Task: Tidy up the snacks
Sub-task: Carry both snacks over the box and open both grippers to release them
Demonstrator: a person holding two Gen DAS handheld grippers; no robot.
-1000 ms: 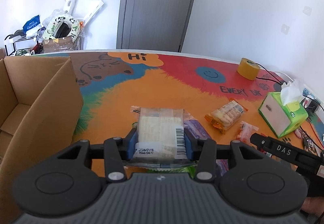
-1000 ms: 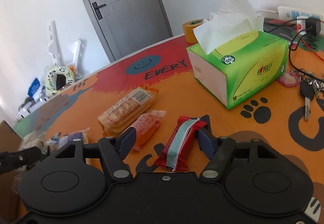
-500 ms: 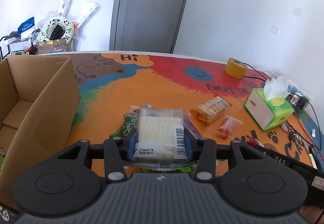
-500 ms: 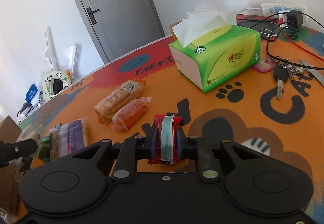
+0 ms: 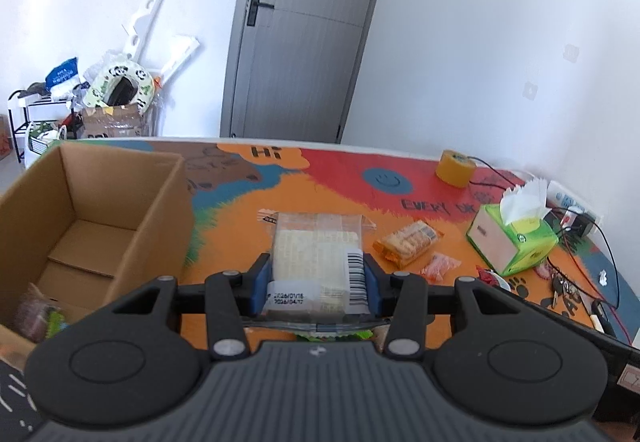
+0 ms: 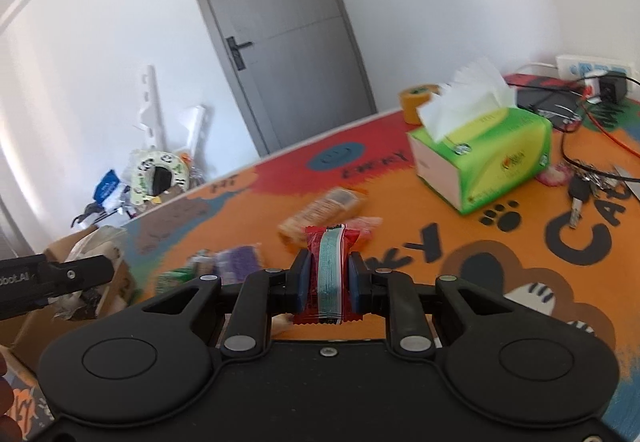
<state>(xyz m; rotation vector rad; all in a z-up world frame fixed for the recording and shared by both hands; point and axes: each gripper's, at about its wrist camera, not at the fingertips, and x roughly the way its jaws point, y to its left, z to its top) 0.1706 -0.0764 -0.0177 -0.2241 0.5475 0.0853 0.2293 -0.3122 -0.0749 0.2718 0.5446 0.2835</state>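
My left gripper (image 5: 317, 282) is shut on a clear pack of pale crackers (image 5: 318, 254) with a barcode label, lifted above the colourful table mat (image 5: 248, 242). To its left stands an open cardboard box (image 5: 92, 218) with a dark snack bag in its near corner. My right gripper (image 6: 329, 276) is shut on a red snack packet with a teal stripe (image 6: 329, 262), held off the mat. On the mat lie an orange biscuit pack (image 5: 408, 242), a small orange-red packet (image 5: 440, 266), a purple packet (image 6: 236, 262) and a green packet (image 6: 176, 276).
A green tissue box (image 5: 512, 238) stands at the right, with keys (image 6: 580, 194), cables and a power strip (image 6: 592, 68) behind it. A yellow tape roll (image 5: 456, 168) sits near the far edge. A grey door (image 5: 304, 30) and clutter stand beyond the table.
The right gripper closed on the red packet and lifted it off the mat. Both grippers rose and drew back; the left, still holding the crackers, now shows the box interior.
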